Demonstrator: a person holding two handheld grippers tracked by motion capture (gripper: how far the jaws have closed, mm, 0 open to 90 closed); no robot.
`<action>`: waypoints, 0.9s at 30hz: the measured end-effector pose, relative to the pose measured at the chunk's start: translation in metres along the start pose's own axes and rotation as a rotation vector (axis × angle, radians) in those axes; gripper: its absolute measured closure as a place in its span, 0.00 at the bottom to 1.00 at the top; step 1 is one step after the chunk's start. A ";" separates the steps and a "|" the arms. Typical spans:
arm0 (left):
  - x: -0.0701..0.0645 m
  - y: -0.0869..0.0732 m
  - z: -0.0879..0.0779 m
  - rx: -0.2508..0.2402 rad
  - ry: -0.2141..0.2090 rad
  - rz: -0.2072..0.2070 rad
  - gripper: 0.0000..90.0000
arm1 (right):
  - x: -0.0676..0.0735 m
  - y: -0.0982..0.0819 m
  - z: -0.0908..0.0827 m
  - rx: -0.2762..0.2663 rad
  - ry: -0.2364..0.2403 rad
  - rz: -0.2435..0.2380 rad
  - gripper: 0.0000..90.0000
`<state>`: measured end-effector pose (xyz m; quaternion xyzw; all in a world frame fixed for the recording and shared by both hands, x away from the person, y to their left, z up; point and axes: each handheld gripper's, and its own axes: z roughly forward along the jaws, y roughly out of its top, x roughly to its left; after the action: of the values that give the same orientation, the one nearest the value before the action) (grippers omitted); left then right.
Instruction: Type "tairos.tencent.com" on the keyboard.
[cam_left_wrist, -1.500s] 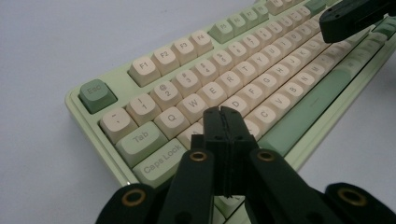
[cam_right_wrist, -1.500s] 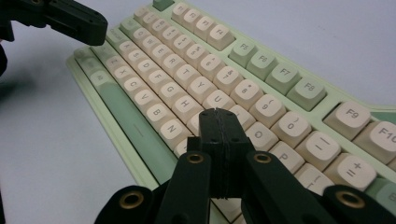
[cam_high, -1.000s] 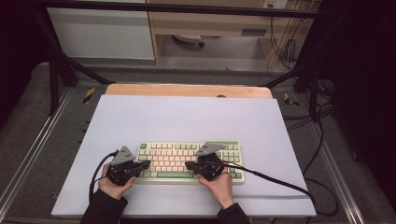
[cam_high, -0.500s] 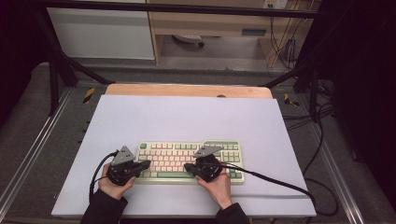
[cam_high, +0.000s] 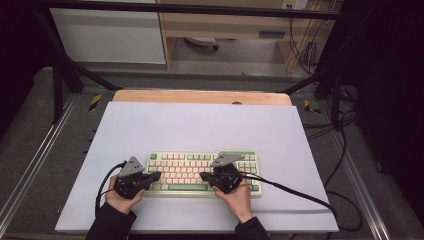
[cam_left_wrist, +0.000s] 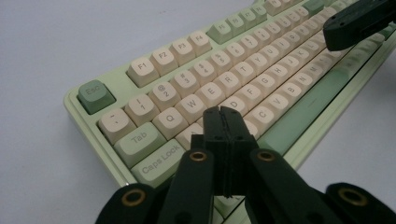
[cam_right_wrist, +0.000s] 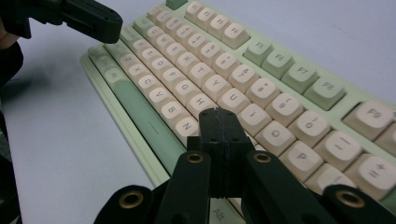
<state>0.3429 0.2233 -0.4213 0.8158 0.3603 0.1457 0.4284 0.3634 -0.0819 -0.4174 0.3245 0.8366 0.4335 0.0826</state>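
Observation:
A pale green keyboard (cam_high: 186, 167) with cream keys lies on the white mat, near its front edge. My left gripper (cam_high: 159, 175) is over the keyboard's left end, jaws shut with nothing between them. In the left gripper view its tip (cam_left_wrist: 221, 113) hovers low over the left letter keys of the keyboard (cam_left_wrist: 224, 70). My right gripper (cam_high: 202, 175) is shut and empty too, over the keyboard's right half and pointing left. Its tip (cam_right_wrist: 218, 115) sits just above the right letter keys of the keyboard (cam_right_wrist: 210, 60). The two gripper tips face each other across the middle rows.
The white mat (cam_high: 200, 127) covers a wooden table (cam_high: 200, 96). A black cable (cam_high: 300, 192) trails right from the right gripper, and another loops left (cam_high: 102, 182) from the left one. Metal frame rails (cam_high: 30, 165) run along both sides.

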 end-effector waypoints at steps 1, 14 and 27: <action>0.000 0.000 0.000 -0.002 -0.001 0.001 1.00 | -0.001 0.001 -0.003 0.001 -0.003 0.001 0.99; 0.004 0.001 -0.008 -0.005 -0.005 0.024 0.65 | -0.028 -0.008 -0.046 -0.049 -0.068 0.046 0.68; 0.019 -0.011 -0.022 0.008 0.011 0.028 0.24 | -0.063 -0.041 -0.090 -0.072 -0.100 0.089 0.22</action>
<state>0.3386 0.2538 -0.4189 0.8217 0.3517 0.1546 0.4210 0.3549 -0.1984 -0.4034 0.3793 0.8002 0.4497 0.1166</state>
